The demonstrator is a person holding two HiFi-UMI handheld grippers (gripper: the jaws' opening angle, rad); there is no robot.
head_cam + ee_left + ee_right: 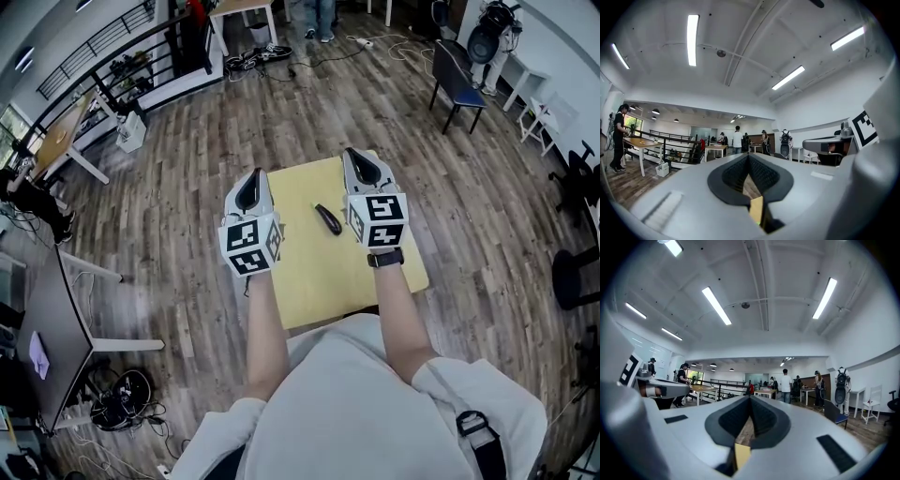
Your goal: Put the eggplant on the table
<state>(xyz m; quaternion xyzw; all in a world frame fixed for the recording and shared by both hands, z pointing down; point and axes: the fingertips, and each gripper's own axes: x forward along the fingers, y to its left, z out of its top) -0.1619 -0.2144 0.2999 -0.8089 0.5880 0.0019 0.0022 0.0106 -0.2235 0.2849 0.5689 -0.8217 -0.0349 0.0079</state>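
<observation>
A small dark eggplant lies on the yellow table, near its middle, and nothing is holding it. In the head view my left gripper hovers over the table's left edge, left of the eggplant. My right gripper hovers to the eggplant's right and further back. Both point level and away from me, so the gripper views look out across the room, with only a sliver of table showing below the jaws. The left gripper has its jaws together and empty. The right gripper is likewise shut on nothing.
A wooden floor surrounds the small table. A blue chair stands at the back right, a dark desk at the left with cables beside it, and a black railing at the back left. People stand far off by tables.
</observation>
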